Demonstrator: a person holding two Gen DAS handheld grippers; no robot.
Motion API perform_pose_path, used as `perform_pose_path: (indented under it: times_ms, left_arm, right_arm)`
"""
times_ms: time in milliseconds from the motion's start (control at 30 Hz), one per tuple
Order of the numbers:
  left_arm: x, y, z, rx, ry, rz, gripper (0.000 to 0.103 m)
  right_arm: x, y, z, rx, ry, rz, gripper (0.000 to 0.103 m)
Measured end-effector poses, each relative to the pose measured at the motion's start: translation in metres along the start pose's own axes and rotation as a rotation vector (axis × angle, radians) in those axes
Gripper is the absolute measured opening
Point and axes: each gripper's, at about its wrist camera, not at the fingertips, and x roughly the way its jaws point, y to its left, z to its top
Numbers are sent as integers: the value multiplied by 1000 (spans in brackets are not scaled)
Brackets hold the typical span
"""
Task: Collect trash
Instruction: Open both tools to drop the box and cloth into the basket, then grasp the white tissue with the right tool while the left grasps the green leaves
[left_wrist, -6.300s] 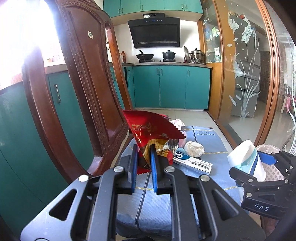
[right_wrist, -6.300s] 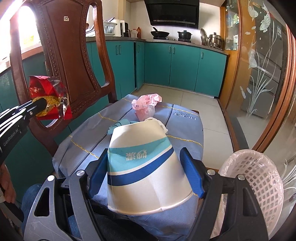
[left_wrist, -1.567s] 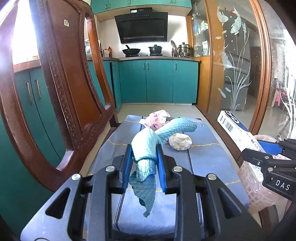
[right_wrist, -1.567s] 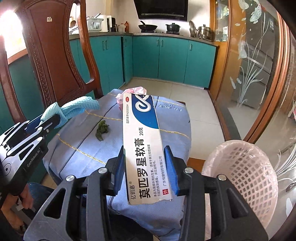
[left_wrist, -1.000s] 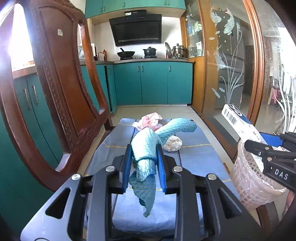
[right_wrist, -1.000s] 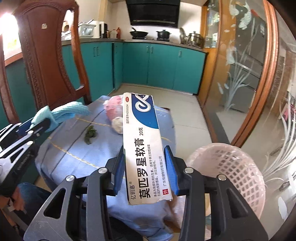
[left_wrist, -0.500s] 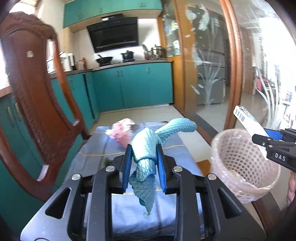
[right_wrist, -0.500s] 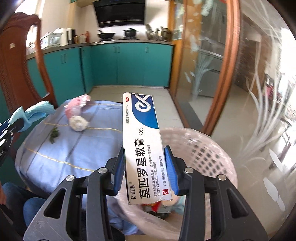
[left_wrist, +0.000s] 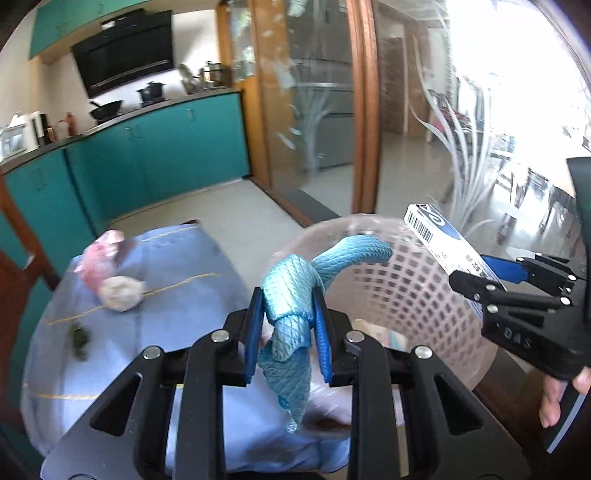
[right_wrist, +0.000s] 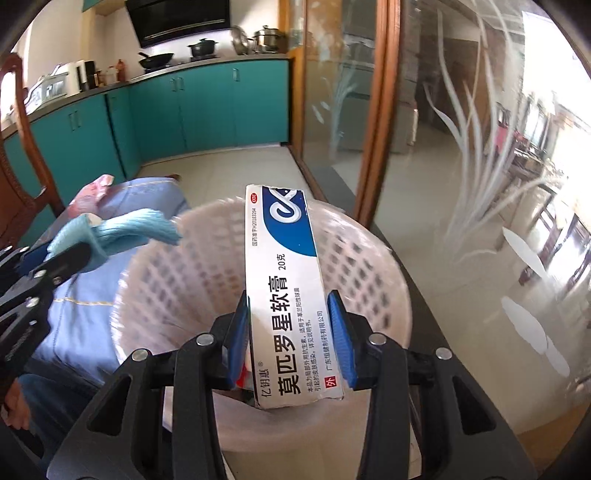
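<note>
My left gripper (left_wrist: 288, 321) is shut on a twisted light-blue cloth (left_wrist: 291, 288), held above the near left rim of the pale pink mesh basket (left_wrist: 402, 291). From the right wrist view the same cloth (right_wrist: 122, 230) pokes over the basket's left rim. My right gripper (right_wrist: 291, 325) is shut on a long white and blue ointment box (right_wrist: 288, 280), which hangs over the basket's (right_wrist: 177, 273) opening. In the left wrist view that box (left_wrist: 443, 240) and the right gripper (left_wrist: 480, 275) are at the basket's right side. Some trash lies at the basket's bottom, mostly hidden.
A blue cloth-covered seat (left_wrist: 155, 280) left of the basket carries a pink crumpled bag (left_wrist: 99, 254), a white paper wad (left_wrist: 122, 293) and a green scrap (left_wrist: 79, 336). A glass sliding door (right_wrist: 461, 147) stands to the right, teal cabinets (right_wrist: 207, 107) behind. A wooden chair back (right_wrist: 14, 177) stands at far left.
Both grippers have swung right from over the seat to over the basket, each still holding its item. The basket now fills the middle of both views.
</note>
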Motion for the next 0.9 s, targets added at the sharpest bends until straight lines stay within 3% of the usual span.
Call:
perform_pose_path:
  times_ms: [267, 300, 367, 400, 533, 600, 667, 800, 900]
  left_arm:
    - [37, -27, 9, 17, 43, -63, 29]
    - [39, -26, 9, 10, 47, -66, 32]
    - [43, -22, 9, -15, 44, -62, 52]
    - [43, -17, 8, -29, 38, -50, 69]
    - [39, 12, 4, -83, 40, 5, 72]
    - [36, 35, 2, -107, 41, 58, 73]
    - [31, 64, -2, -125, 37, 138, 73]
    - [32, 145, -18, -205, 69, 313, 75]
    - [46, 212, -38, -279, 173, 431, 75]
  right_arm:
    - [3, -28, -2, 47, 7, -23, 41]
    - [3, -29, -2, 48, 7, -20, 41]
    - [7, -27, 0, 52, 9, -11, 41]
    - [8, -26, 0, 54, 11, -5, 41]
    - [15, -16, 2, 42, 22, 22, 42]
    - [20, -7, 3, 29, 37, 30, 51]
    - [22, 2, 6, 23, 38, 41, 73]
    - [22, 26, 19, 16, 19, 109, 74]
    - [23, 69, 36, -31, 7, 190, 74]
